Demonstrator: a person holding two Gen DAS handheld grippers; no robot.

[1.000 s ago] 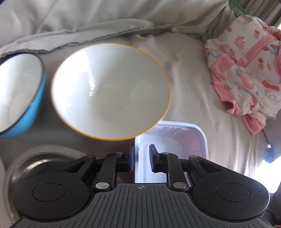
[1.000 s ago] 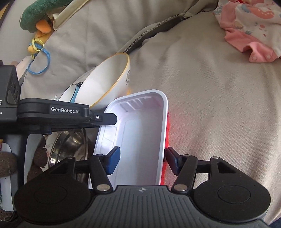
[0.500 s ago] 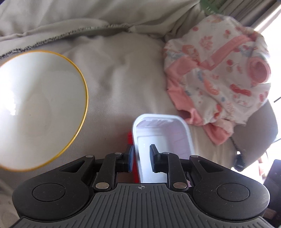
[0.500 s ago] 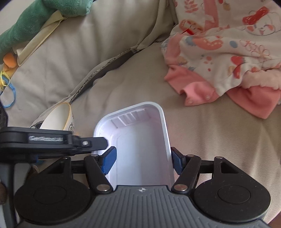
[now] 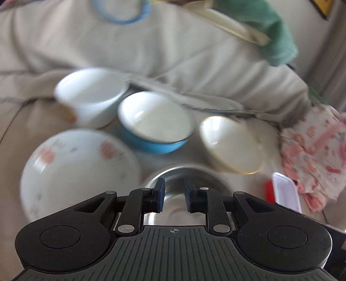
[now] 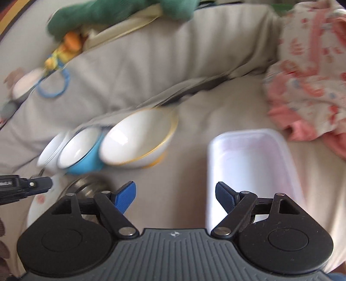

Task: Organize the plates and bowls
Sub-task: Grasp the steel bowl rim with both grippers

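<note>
The white tray point(image 6: 253, 164) lies on the beige couch cushion, red showing at its side point(image 5: 268, 190). My right gripper point(image 6: 176, 194) hangs just left of it, jaws opening, nothing between them; the right fingertip point(image 6: 225, 194) overlaps the tray's left wall. My left gripper point(image 5: 174, 194) is nearly shut with a narrow empty gap, above the steel bowl point(image 5: 179, 173). Around it sit a flowered plate point(image 5: 77, 173), a white bowl point(image 5: 90, 95), a blue bowl point(image 5: 155, 125) and a tilted yellow-rimmed bowl point(image 5: 231, 144). The right wrist view shows the yellow-rimmed bowl point(image 6: 138, 140), blue bowl point(image 6: 82, 153) and steel bowl point(image 6: 86, 186).
A pink patterned garment point(image 6: 307, 82) is heaped right of the tray. The couch back point(image 5: 151, 43) rises behind the bowls, with a green soft toy point(image 6: 112, 15) and a blue ring point(image 6: 54, 86) on it. Both views are motion-blurred.
The left gripper has let go of the tray's wall and swung left over the steel bowl. The right jaws have widened off the tray, which now lies to their right.
</note>
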